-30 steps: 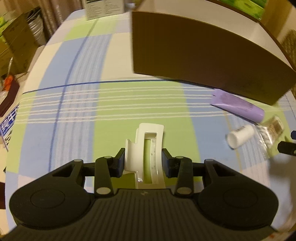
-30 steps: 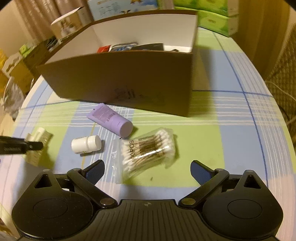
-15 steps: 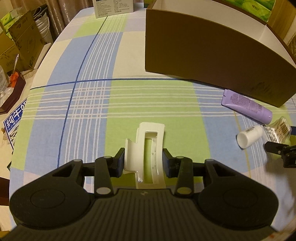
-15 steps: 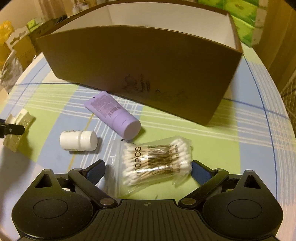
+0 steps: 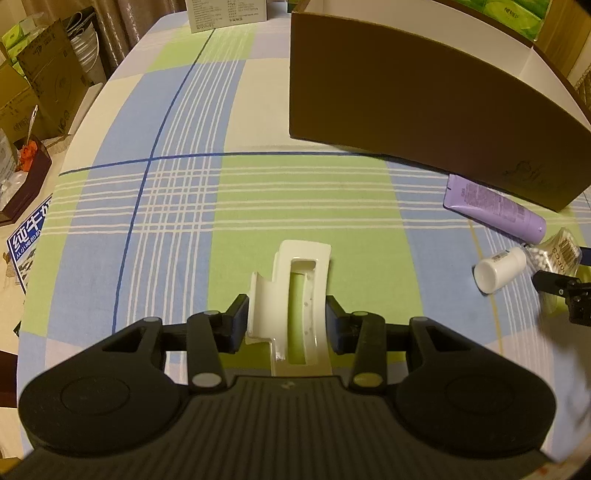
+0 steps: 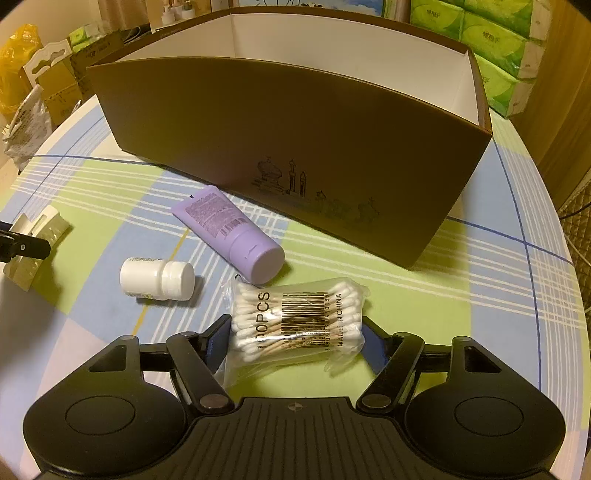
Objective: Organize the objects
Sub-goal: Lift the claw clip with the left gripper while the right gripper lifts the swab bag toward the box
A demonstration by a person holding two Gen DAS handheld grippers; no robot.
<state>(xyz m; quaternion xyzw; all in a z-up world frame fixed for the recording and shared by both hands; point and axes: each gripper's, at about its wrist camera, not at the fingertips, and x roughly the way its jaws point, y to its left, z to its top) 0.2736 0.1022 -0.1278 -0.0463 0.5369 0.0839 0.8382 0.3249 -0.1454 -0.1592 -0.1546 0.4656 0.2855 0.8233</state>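
My left gripper (image 5: 286, 323) is shut on a white plastic clip (image 5: 295, 291), held just above the checked tablecloth. My right gripper (image 6: 295, 343) has its jaws closed in around a clear bag of cotton swabs (image 6: 295, 319) lying on the cloth; its pads touch the bag's two sides. A purple tube (image 6: 231, 232) and a small white bottle (image 6: 159, 282) lie left of the bag. A brown cardboard box (image 6: 295, 147), open on top, stands behind them. The box (image 5: 424, 103) also shows at the right in the left wrist view.
Green tissue packs (image 6: 495, 48) stand behind the box at right. Cartons and bags (image 6: 44, 85) sit off the table's left edge. A white carton (image 5: 227, 13) stands at the table's far end. A dark box (image 5: 22, 181) is beside the table's left edge.
My right gripper has moved forward and down over the swab bag and its jaws have closed onto it. My left gripper still holds the clip and has shifted a little.
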